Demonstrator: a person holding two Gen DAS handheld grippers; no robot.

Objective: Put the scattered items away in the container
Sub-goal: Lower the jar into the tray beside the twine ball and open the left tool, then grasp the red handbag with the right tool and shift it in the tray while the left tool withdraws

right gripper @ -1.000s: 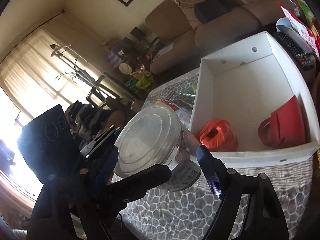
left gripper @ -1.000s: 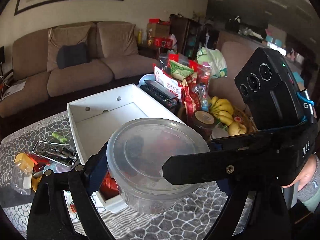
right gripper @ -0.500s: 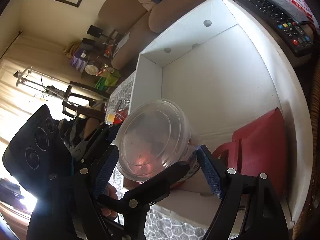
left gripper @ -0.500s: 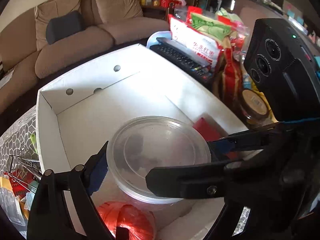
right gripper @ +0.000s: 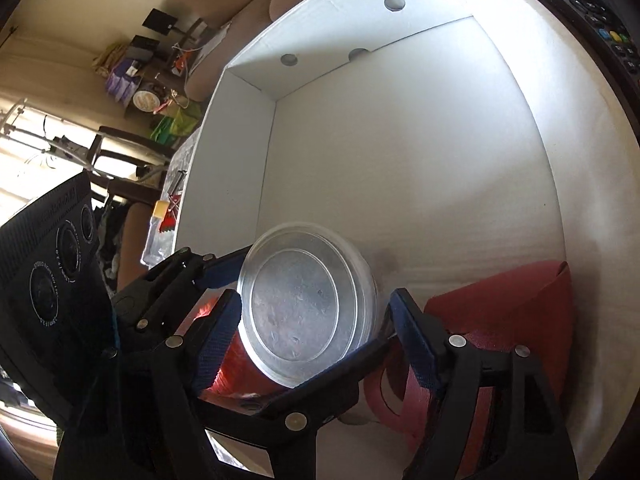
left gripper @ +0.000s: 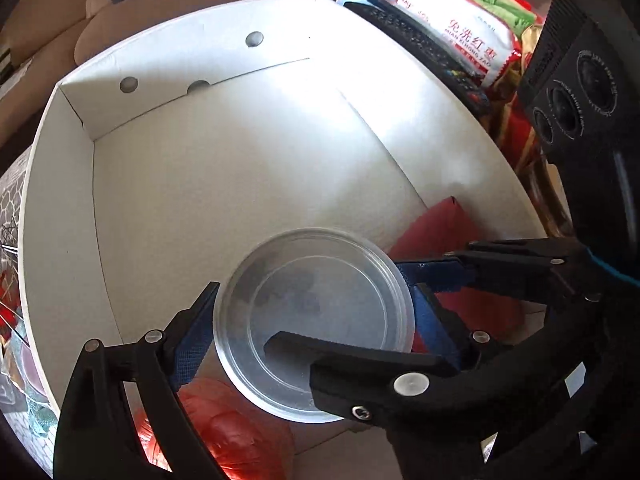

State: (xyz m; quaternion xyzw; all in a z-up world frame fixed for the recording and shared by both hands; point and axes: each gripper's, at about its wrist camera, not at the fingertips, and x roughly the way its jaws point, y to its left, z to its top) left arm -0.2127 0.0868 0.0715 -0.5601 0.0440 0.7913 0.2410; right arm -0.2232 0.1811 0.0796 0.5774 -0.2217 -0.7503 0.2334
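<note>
A clear plastic jar with a clear lid [left gripper: 312, 316] is held inside the white cardboard box [left gripper: 224, 184], near its front. My left gripper [left gripper: 312, 320] and my right gripper [right gripper: 316, 320] are both shut on the jar [right gripper: 304, 312], crossing each other around it. A red ball of twine [left gripper: 224, 436] lies under the jar at the box's front left. A red paper bag [right gripper: 508, 320] lies at the front right of the box [right gripper: 400, 140].
A black remote [left gripper: 420, 44] and snack packets [left gripper: 460, 24] lie beyond the box's right wall. Metal tools and small items [left gripper: 8, 280] sit on the patterned table left of the box. A sofa [left gripper: 120, 12] is behind.
Both grippers have carried the jar from above the table's front edge over the box wall and down into the box, close above the twine and bag.
</note>
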